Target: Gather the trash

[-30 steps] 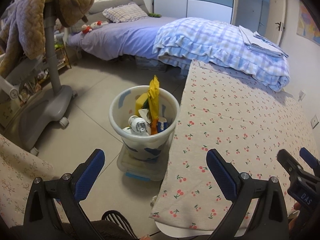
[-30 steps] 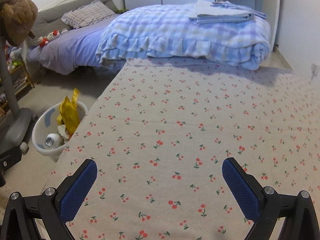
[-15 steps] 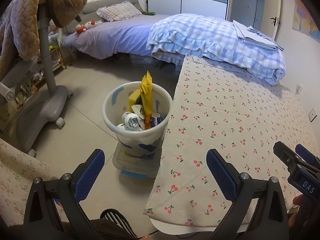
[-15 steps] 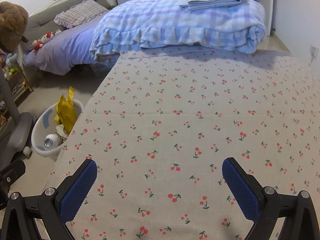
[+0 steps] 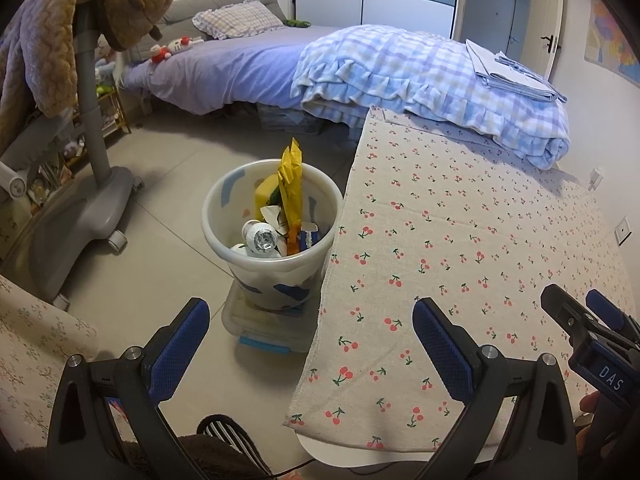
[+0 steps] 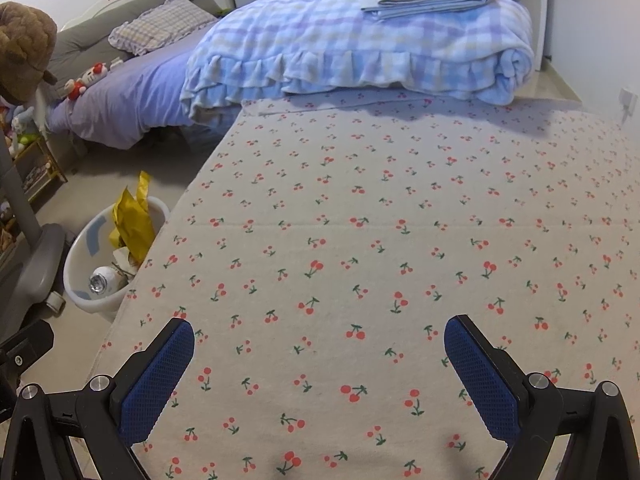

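A white bin [image 5: 240, 248] with blue patches stands on a clear plastic box on the floor, left of the table. It holds a yellow wrapper [image 5: 291, 184], a white bottle [image 5: 262, 239] and crumpled paper. The bin also shows in the right wrist view [image 6: 86, 258]. My left gripper [image 5: 308, 320] is open and empty, above the table's left front corner. My right gripper [image 6: 318, 336] is open and empty over the cherry-print tablecloth [image 6: 400, 220]; it also shows in the left wrist view [image 5: 592, 312].
A grey chair base on castors [image 5: 76, 216] stands left of the bin, with a brown plush throw [image 5: 120, 4] over it. A bed with a checked blue quilt [image 5: 420, 72] lies behind the table. A striped slipper [image 5: 224, 432] shows below.
Both grippers have drawn back and to the left a little; the bin and table sit further right in the left view. Both stay open and empty.
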